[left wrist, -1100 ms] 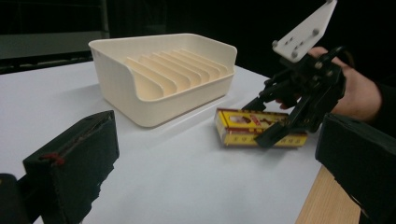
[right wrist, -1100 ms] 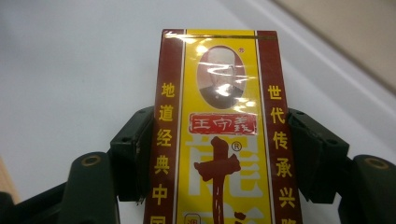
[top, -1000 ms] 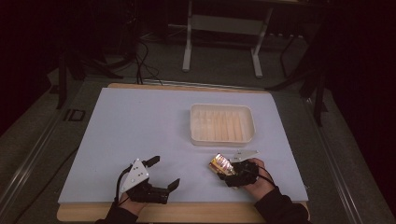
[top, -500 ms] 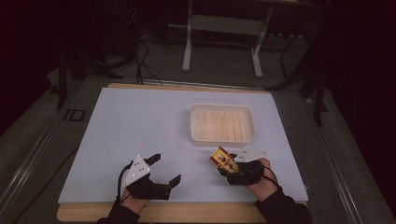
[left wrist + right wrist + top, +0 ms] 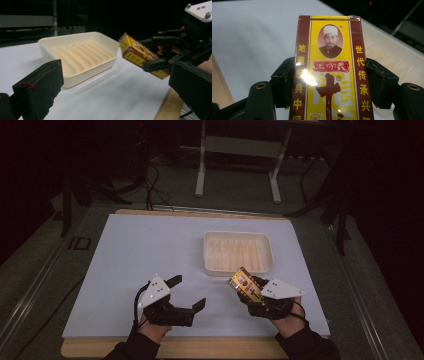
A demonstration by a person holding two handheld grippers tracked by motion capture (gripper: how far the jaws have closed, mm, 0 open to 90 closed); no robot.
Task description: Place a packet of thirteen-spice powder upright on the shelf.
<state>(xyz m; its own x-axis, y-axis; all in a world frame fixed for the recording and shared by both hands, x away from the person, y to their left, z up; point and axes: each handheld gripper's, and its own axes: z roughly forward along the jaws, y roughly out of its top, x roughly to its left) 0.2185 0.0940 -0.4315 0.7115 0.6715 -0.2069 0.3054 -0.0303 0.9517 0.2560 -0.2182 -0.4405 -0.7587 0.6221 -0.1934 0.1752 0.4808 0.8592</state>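
**One box held up, tray still empty**

Two handheld tongs work over a white worktop (image 5: 150,255), seen from above. The right tongs (image 5: 248,289) pinch a yellow and dark red box (image 5: 245,284) by its long sides, holding it lifted off the worktop, tilted, just short of the near rim of a cream ribbed tray (image 5: 238,236). In the right gripper view the box (image 5: 329,75) sits squarely between the two black jaws, its printed face towards the camera, with Chinese characters and a small oval portrait on it. The left tongs (image 5: 189,292) rest low near the front edge of the worktop, jaws spread wide and holding nothing, well apart from the tray.

The tray (image 5: 75,53) holds nothing yet. Judging from this, the pick-up is done and the box is on its way; carrying it over the rim, lowering it and letting go appear to remain.
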